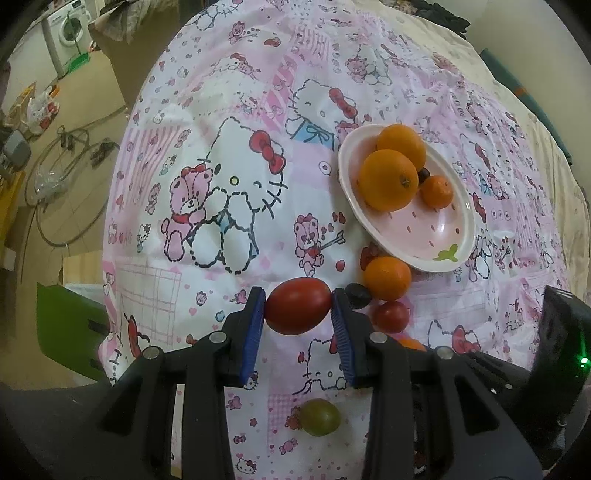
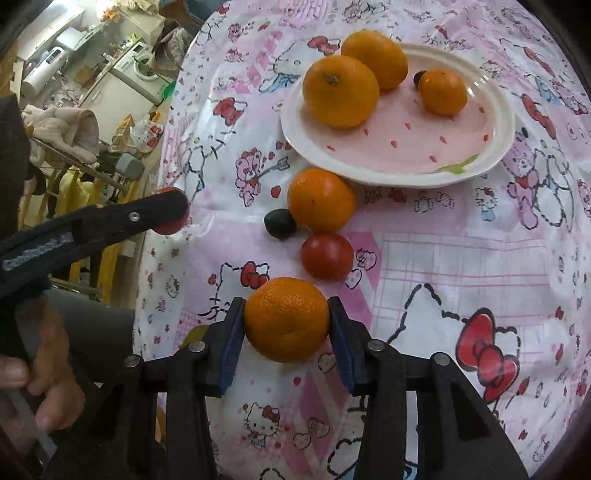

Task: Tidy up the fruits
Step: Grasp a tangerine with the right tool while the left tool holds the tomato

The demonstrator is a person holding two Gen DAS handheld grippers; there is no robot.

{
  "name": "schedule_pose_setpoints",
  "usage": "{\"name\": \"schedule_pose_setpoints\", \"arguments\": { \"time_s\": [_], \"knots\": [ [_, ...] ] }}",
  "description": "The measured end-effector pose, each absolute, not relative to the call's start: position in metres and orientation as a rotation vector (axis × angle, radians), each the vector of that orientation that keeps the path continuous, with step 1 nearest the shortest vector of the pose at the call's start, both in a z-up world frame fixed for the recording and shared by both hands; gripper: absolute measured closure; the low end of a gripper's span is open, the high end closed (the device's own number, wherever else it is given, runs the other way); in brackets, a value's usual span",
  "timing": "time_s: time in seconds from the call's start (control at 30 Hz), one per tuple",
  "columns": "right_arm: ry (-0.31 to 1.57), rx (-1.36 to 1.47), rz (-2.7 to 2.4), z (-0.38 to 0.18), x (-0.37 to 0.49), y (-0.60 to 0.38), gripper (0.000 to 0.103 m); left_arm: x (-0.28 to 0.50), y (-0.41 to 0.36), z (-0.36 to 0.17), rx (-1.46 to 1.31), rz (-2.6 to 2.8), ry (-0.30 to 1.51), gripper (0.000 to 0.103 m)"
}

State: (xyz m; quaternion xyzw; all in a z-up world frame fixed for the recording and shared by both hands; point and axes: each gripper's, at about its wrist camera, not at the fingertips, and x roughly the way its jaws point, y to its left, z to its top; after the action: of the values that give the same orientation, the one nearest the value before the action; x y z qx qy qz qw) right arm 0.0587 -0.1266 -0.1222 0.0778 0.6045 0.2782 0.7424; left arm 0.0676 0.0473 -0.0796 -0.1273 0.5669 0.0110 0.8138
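My left gripper (image 1: 298,308) is shut on a red oval tomato (image 1: 298,305), held above the pink cartoon tablecloth (image 1: 229,206). In the right wrist view my right gripper (image 2: 286,325) has its blue pads pressed on both sides of a mandarin (image 2: 286,319) low over the cloth. The white and pink plate (image 2: 406,151) holds two big oranges (image 2: 340,90), a small mandarin (image 2: 442,91) and a dark fruit (image 2: 418,78). In front of the plate lie a loose mandarin (image 2: 320,199), a dark grape (image 2: 279,223) and a round tomato (image 2: 327,255). A green grape (image 1: 319,417) lies under my left gripper.
The table's edge curves down the left side of both views. Beyond it the floor holds cables (image 1: 66,155), bags and a washing machine (image 1: 68,29). A person's hand (image 2: 48,369) grips the left tool's handle at the lower left of the right wrist view.
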Motion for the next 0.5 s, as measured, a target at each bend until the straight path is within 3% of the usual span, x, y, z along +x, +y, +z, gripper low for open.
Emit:
{"name": "schedule_pose_setpoints", "arguments": {
  "time_s": [0.5],
  "knots": [
    [1.199,0.247,0.537,-0.074,0.066,-0.188,0.057,0.070,0.028,-0.065,-0.222,0.005,1.145,0.071]
  ]
}}
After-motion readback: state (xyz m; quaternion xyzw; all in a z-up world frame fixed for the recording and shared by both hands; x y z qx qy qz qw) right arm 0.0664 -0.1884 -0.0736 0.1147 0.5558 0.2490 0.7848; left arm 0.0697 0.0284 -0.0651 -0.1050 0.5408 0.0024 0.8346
